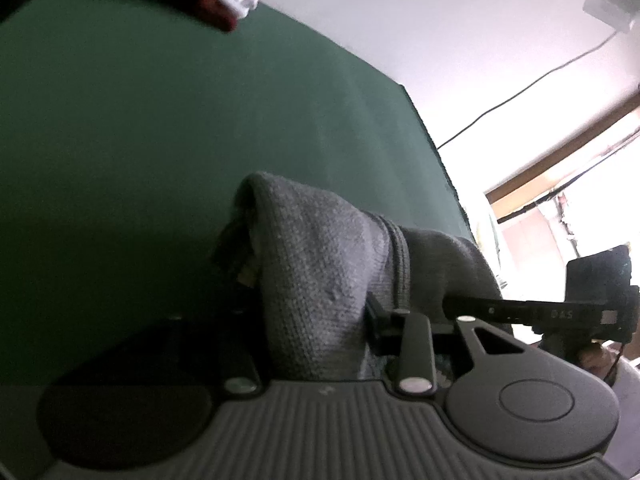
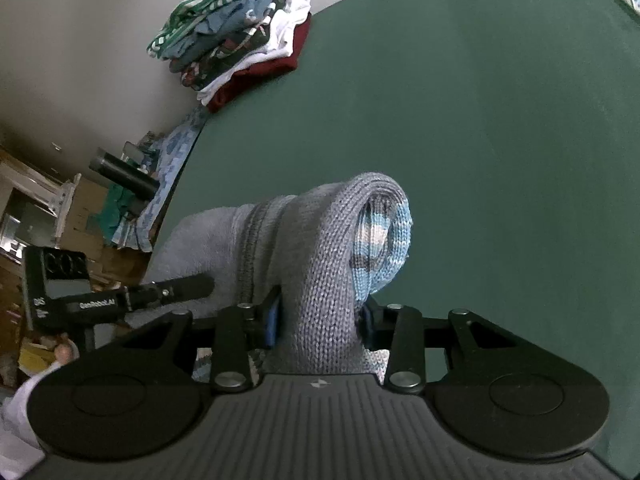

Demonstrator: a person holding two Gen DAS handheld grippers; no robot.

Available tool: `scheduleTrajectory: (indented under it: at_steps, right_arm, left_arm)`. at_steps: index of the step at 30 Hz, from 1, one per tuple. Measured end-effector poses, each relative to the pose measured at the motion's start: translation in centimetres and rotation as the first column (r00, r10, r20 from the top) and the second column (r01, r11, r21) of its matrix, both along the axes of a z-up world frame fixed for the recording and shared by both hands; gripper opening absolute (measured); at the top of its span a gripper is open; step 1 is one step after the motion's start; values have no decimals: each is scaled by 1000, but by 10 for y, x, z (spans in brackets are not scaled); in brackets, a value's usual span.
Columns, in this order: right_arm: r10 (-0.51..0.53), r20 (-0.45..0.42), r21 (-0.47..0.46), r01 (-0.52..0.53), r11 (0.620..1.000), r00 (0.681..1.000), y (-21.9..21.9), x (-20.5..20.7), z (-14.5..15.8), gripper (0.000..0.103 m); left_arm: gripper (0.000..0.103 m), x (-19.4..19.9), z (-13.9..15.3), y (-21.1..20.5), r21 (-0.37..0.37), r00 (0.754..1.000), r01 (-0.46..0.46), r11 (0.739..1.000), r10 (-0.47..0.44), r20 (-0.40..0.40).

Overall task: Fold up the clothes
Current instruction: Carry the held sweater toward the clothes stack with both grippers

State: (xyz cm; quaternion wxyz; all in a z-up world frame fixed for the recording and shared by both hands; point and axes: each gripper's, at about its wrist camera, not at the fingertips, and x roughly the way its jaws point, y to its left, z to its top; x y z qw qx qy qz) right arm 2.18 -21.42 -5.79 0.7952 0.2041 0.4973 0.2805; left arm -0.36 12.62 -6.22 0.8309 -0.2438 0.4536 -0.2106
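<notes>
Two grippers held one sweater | green bench lay under it all | pile of folded clothes sat at the far bench edge | grey knit sweater hung bunched above the bench | right gripper jaws clamped on it | left gripper jaws clamped on it too

We see a coarse grey knitted garment, its inside striped pale blue wool, over a matt green felt-like table cover. Both grippers look matt black plastic with ribbed bodies and shiny metal rivets.
</notes>
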Motion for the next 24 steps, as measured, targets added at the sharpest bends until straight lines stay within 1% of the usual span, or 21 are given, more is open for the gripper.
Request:
scheduleTrajectory:
  at_steps: [2, 5, 11, 17, 19, 24]
  right_arm:
    - [5, 18, -13, -5, 1000, 1000, 5, 1, 5, 39]
    - [20, 54, -35, -19, 999, 998, 14, 4, 12, 39]
    - [40, 71, -29, -38, 999, 997, 21, 11, 14, 38]
    - [62, 72, -6, -61, 998, 996, 21, 16, 19, 37]
    - [71, 76, 7, -72, 997, 995, 21, 19, 23, 37]
    - [94, 98, 47, -99, 994, 991, 23, 25, 38, 36]
  left_arm:
    - [38, 4, 7, -2, 51, 1000, 4, 999, -4, 4]
    - [37, 8, 15, -1, 99, 1000, -2, 995, 1, 9]
    - [36, 15, 33, -15, 214, 999, -36, 976, 32, 25]
    - [35, 14, 49, -29, 279, 996, -87, 956, 75, 54]
    - [34, 15, 57, -32, 286, 994, -106, 952, 91, 65]
    - [34, 18, 82, -33, 331, 989, -133, 934, 102, 109]
